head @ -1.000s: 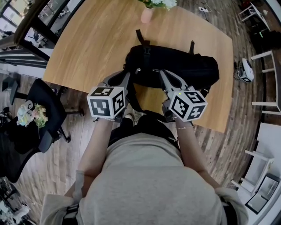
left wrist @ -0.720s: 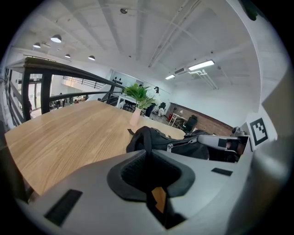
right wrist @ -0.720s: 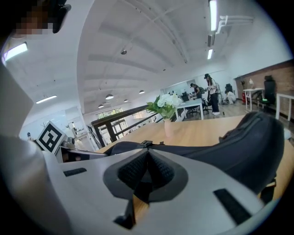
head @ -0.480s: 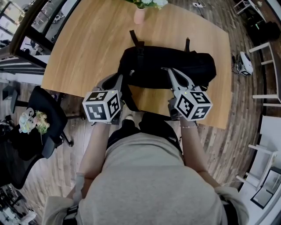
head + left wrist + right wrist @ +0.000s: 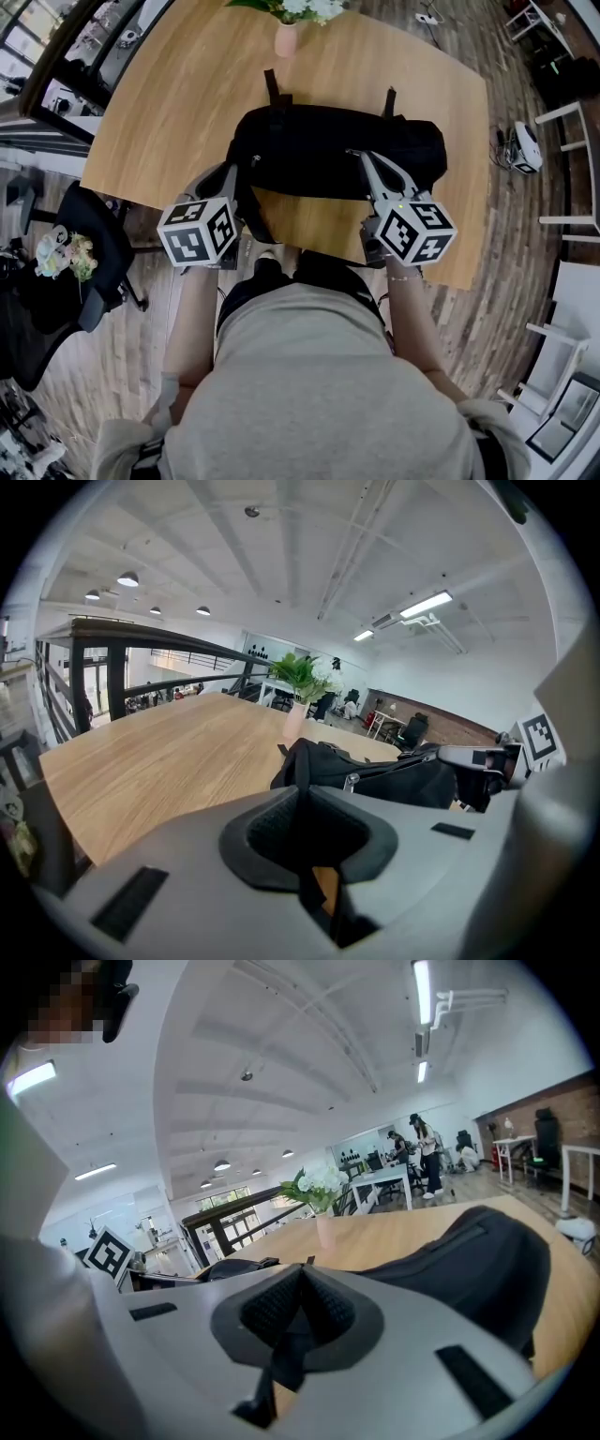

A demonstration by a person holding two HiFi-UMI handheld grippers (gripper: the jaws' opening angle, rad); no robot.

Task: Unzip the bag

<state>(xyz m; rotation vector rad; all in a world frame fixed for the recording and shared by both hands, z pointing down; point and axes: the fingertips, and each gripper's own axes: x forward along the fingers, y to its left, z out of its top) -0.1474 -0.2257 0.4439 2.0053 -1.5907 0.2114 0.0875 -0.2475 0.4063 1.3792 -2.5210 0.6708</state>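
Head view first: we're looking down on a pale wooden surface [image 5: 169, 112]. The black bag [image 5: 328, 150] lies across it at centre frame, and a pink vase [image 5: 286, 39] of flowers stands at the top edge. There's plank floor [image 5: 525, 309] all round and a dark office chair [image 5: 89, 244] at the left. The left tool [image 5: 248, 167] sits at the bag's left end, and the right tool [image 5: 356, 155] is on its near side, right of centre.

In the left gripper view we see the jaws all but closed, pinching dark bag material. Beyond them the surface runs off to a black railing [image 5: 141, 635] under a white ceiling with strip lights [image 5: 427, 604].

In the right gripper view the jaws are closed on a thin black strip [image 5: 275, 1365] hanging between them. The bag fills the right. People [image 5: 422, 1152] stand by far desks, and there's a brick wall [image 5: 562, 1110] at the upper right.
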